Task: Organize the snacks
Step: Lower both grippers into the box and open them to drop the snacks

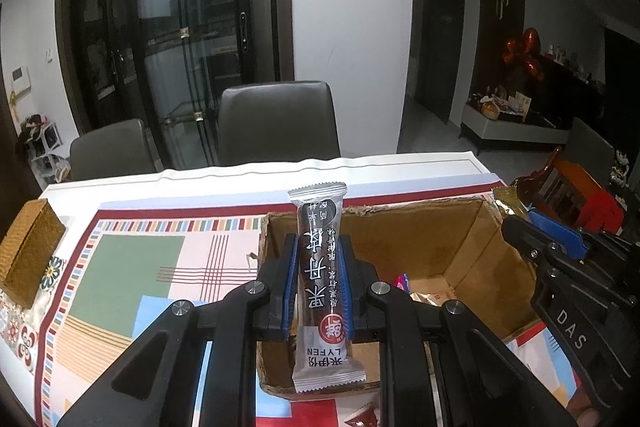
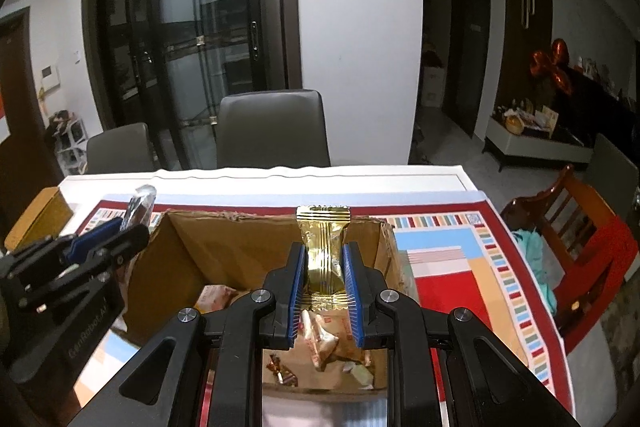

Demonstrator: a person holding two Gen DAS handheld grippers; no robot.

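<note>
Cardboard box [image 2: 224,251] open; wrapped snacks [image 2: 324,343] loose on its floor.

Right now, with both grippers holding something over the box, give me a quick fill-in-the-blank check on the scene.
1. The left gripper is shut on a long brown snack bar whose wrapper ends are ____.
2. The right gripper is shut on a ____-coloured snack packet.
3. Both grippers are above an open ____ box.
4. Snacks already lie ____ the box.

Missing words: white; gold; cardboard; inside
</note>
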